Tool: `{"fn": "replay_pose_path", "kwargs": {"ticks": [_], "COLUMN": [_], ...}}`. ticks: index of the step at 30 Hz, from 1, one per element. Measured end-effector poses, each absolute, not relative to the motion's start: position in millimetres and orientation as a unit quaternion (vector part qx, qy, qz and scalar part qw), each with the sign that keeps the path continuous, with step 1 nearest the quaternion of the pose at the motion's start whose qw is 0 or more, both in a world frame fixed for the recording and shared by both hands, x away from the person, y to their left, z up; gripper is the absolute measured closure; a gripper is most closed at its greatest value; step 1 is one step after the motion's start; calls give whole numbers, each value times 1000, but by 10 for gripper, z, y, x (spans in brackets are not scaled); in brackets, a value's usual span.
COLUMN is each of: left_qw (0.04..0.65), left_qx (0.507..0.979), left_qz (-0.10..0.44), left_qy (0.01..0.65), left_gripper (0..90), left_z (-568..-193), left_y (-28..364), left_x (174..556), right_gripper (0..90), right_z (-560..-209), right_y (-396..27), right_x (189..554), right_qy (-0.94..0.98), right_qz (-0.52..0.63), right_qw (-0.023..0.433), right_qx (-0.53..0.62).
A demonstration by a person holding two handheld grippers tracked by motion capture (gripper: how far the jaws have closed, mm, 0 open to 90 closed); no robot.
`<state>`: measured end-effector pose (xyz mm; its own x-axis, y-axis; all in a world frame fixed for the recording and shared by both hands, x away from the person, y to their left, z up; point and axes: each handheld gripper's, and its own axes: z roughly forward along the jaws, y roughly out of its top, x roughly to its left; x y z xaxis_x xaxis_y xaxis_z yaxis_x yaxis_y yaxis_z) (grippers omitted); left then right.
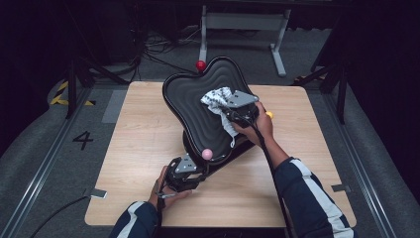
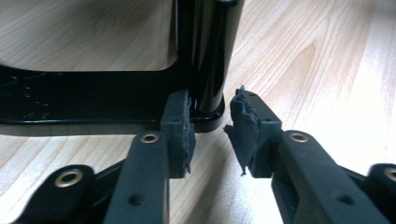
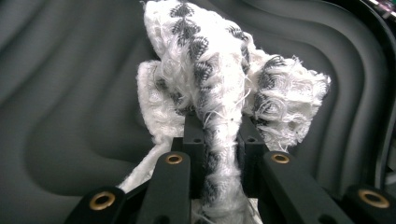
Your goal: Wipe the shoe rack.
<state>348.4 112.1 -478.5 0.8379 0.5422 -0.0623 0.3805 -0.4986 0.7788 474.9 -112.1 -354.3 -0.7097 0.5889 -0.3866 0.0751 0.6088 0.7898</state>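
Dark floor with cables surrounds a pale wooden table [image 1: 148,148], and near its middle stands a black wavy-ribbed tray [image 1: 198,106], tipped up on a black stand [image 2: 205,60] so its face slants toward the person.

At about two o'clock from the table's centre, the right gripper [image 1: 232,111] presses a white-and-grey patterned cloth [image 1: 217,97] against the tray's upper face. In the right gripper view the jaws are clamped on a bunched fold of the cloth, the rest fanning out onto the ribs beyond; a tail hangs down toward five o'clock. The bunching likely gives a firm pad for wiping the grooves.

At about six o'clock, the left gripper [image 1: 190,174] sits low at the stand's foot, just below a pink ball [image 1: 207,154] on the tray's lower rim. In the left gripper view its jaws stand apart with nothing between them, the left pad [image 2: 180,126] just by the stand's post and bare tabletop in the gap. That placement looks meant to steady the base while the other hand rubs, though no grip holds it right now.

A red ball [image 1: 200,65] tops the tray at twelve o'clock.
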Motion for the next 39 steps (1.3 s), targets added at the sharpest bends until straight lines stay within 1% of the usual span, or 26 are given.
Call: {"fn": "replay_pose_path", "kwargs": {"ticks": [4,8,11,12,15,18,25,26,31,33,39], "left_qw": [435,429,434,436,436,440,438,439,437,437,437], "left_qx": [852,857,853,851,848,842,843,843,844,844,844], "left_qz": [97,102,109,110,117,122,123,124,130,128,128], "left_qy": [274,268,270,272,278,286,286,286,282,284,283], "left_gripper": [611,576,581,595,674,718,734,735,736,737,737], "left_z": [-4781,-4778,-4778,-4774,-4774,-4774,-4774,-4776,-4775,-4775,-4775], "left_y": [1091,974,923,918,912,924,913,911,911,909,910], "left_x": [3490,3501,3522,3527,3532,3541,3541,3541,3540,3534,3538], "right_gripper": [787,787,787,787,787,786,786,786,785,785,785], "right_z": [-3547,-3550,-3551,-3550,-3551,-3552,-3549,-3556,-3571,-3571,-3557], "right_y": [-1077,-1036,-1013,-1001,-976,-961,-865,-818,-748,-727,-797], "right_x": [4702,4660,4638,4627,4605,4597,4533,4501,4442,4422,4485], "right_qy": [838,841,842,843,845,845,847,848,849,850,848], "right_qz": [398,399,399,399,399,399,405,412,427,419,409], "right_qw": [321,318,315,314,313,314,308,296,278,290,304], "right_qx": [191,183,178,176,171,168,156,151,142,134,145]}}
